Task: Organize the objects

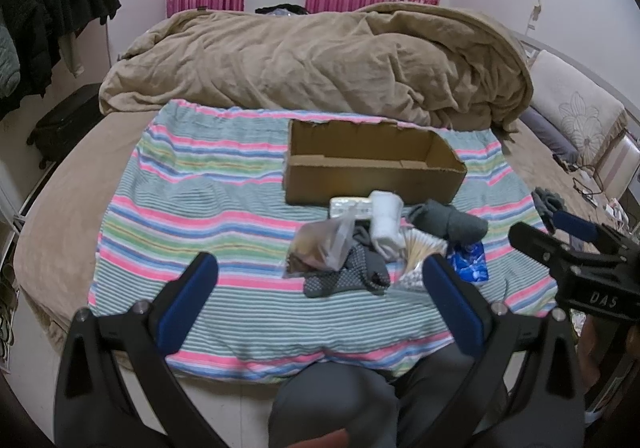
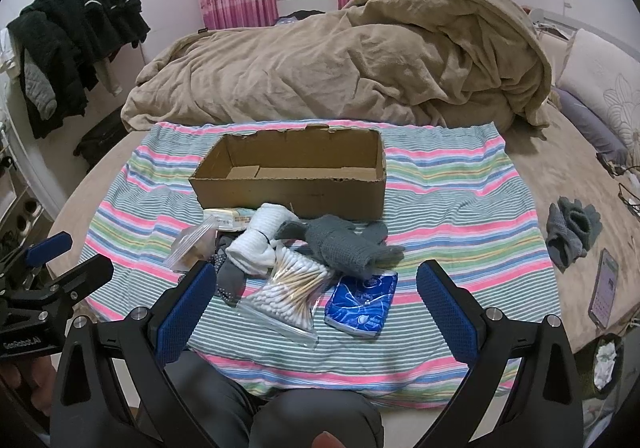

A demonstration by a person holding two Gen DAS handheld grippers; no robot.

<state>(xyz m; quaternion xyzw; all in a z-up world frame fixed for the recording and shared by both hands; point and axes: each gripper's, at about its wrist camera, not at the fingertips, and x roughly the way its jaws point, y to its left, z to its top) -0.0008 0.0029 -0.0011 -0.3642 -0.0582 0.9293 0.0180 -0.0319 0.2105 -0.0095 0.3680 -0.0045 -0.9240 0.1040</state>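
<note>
An open, empty cardboard box [image 1: 372, 172] [image 2: 288, 184] stands on a striped cloth [image 1: 200, 208] [image 2: 460, 216] on the bed. In front of it lies a pile: a white sock roll [image 1: 385, 218] [image 2: 262, 234], grey gloves [image 1: 448, 222] [image 2: 344, 242], a bag of cotton swabs [image 1: 420, 248] [image 2: 290, 288], a blue tissue pack [image 1: 470, 260] [image 2: 362, 302], a clear bag with brown contents [image 1: 320, 248] [image 2: 192, 244], a dotted grey sock [image 1: 348, 276] and a flat white packet [image 1: 352, 204] [image 2: 232, 217]. My left gripper [image 1: 320, 280] is open and empty, just short of the pile. My right gripper [image 2: 312, 284] is open and empty, astride the swabs and tissue pack.
A rumpled tan duvet [image 1: 320, 60] [image 2: 360, 68] fills the back of the bed. Another grey glove pair [image 2: 572, 234] and a phone [image 2: 604, 288] lie to the right. Dark clothes [image 2: 72, 40] hang at left. My knees [image 2: 280, 420] are at the near edge.
</note>
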